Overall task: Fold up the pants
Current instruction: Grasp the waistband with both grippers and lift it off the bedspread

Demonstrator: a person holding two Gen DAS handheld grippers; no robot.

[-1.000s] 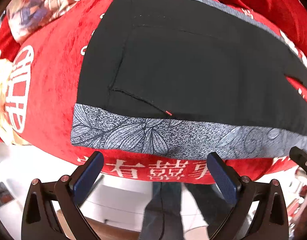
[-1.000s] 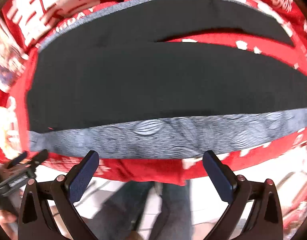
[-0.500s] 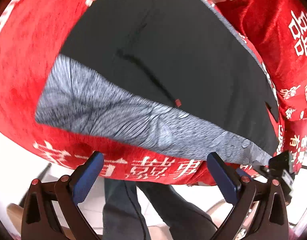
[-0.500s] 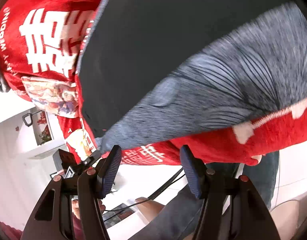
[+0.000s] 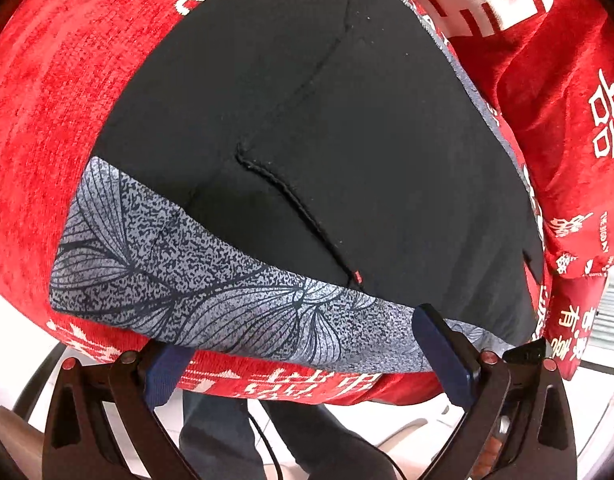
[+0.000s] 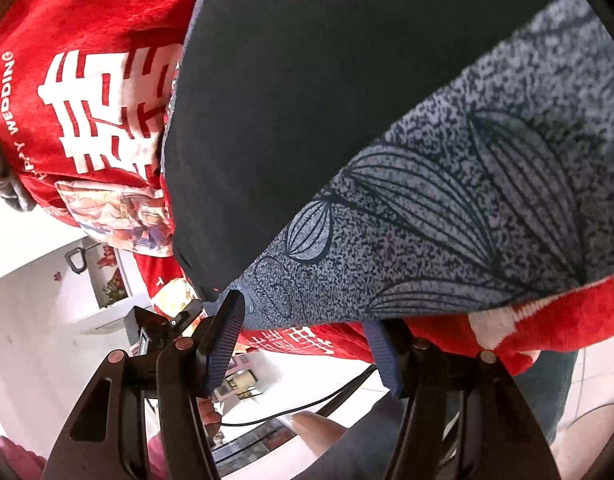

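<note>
Black pants (image 5: 327,140) with a grey leaf-print side stripe (image 5: 211,296) lie flat on a red cloth-covered table (image 5: 47,128). A stitched pocket seam with a small red tag (image 5: 358,278) shows near the stripe. My left gripper (image 5: 299,332) is open wide at the near edge, its right finger (image 5: 443,352) over the stripe and its left finger (image 5: 163,372) below the cloth's overhang. My right gripper (image 6: 303,314) is open at a narrower gap against the stripe (image 6: 447,216). One of its fingers (image 6: 227,336) overlaps the stripe's edge; the other sits under the red overhang.
The red cloth (image 6: 87,92) carries white characters and hangs over the table's near edge. A person's legs in dark trousers (image 5: 227,432) stand right below that edge. A printed cushion (image 6: 119,216) lies at the far end. White floor and a cable (image 6: 307,408) show underneath.
Both grippers have dropped and tilted toward the near edge of the pants, now reaching the grey stripe. The right gripper's jaws narrowed from wide open and its view rolled.
</note>
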